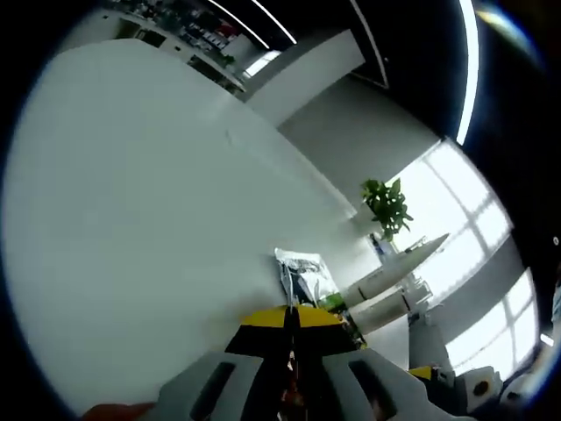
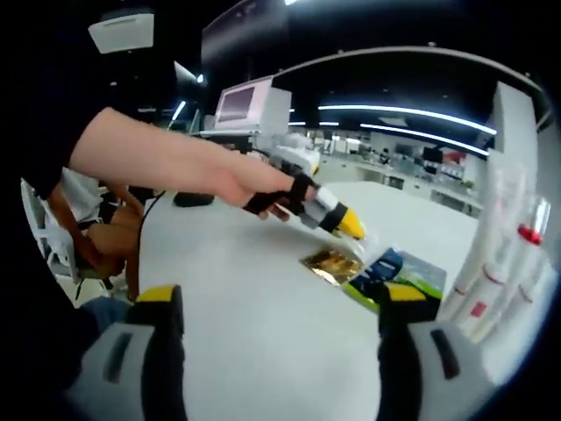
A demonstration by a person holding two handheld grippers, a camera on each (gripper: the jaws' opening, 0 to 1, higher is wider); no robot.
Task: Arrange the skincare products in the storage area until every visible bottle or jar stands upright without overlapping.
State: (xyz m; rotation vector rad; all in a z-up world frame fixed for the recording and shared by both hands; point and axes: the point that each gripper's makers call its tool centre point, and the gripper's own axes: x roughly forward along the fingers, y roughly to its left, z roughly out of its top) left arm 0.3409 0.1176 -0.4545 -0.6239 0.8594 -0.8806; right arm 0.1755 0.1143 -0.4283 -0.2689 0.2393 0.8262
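Note:
In the left gripper view my left gripper (image 1: pixel 292 317) has its yellow tips pressed together, shut on nothing, low over the white table (image 1: pixel 158 202). Just beyond it lie a silver sachet (image 1: pixel 301 270) and a green packet (image 1: pixel 332 303), then two white tubes (image 1: pixel 392 274) leaning sideways. In the right gripper view my right gripper (image 2: pixel 280 303) stands wide open with nothing between its jaws. Ahead of it a hand holds the left gripper (image 2: pixel 349 225) above a gold sachet (image 2: pixel 330 264) and a blue-green packet (image 2: pixel 396 274). Pale tubes (image 2: pixel 501 263), one with a red cap (image 2: pixel 529 233), rise at the right.
A potted plant (image 1: pixel 387 207) stands past the tubes by bright windows. Part of the other gripper (image 1: pixel 428 374) shows at the lower right of the left gripper view. A seated person (image 2: pixel 92 224) and a monitor (image 2: pixel 252 103) are at the table's far side.

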